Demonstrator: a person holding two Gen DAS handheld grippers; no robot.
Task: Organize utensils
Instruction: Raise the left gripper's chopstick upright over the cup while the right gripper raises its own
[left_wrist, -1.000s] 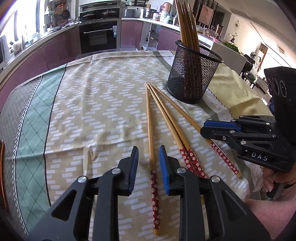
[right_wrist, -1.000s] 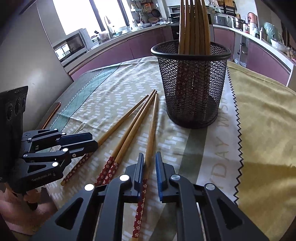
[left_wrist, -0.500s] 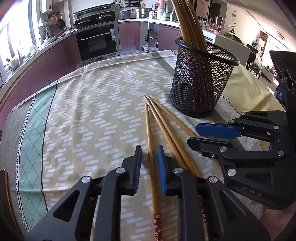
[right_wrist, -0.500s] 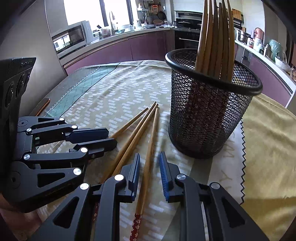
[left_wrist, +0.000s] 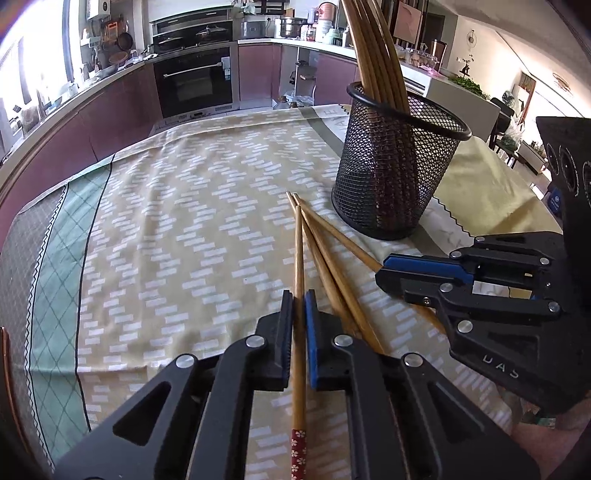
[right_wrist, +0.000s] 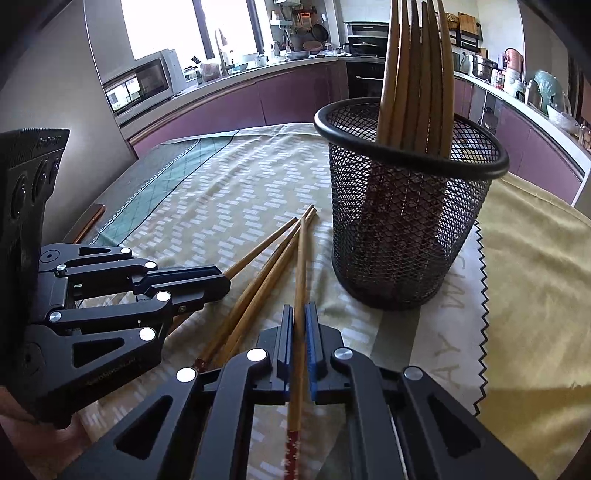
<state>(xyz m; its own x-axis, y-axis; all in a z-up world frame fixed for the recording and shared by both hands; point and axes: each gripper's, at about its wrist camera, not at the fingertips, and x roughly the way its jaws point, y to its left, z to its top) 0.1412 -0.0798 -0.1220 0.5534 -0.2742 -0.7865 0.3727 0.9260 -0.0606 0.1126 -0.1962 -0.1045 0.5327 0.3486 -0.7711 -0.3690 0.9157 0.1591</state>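
Ahead and to the left of the left gripper (left_wrist: 299, 295) the patterned tablecloth (left_wrist: 192, 229) lies bare up to the table's far edge. The black mesh holder (right_wrist: 406, 229), with chopsticks standing in it, is ahead and right of the right gripper (right_wrist: 299, 310). Each gripper has just closed, clamping one chopstick: the left holds the leftmost chopstick (left_wrist: 299, 251), the right holds the rightmost chopstick (right_wrist: 302, 266). Two loose chopsticks (right_wrist: 258, 288) lie on the cloth between both grippers.
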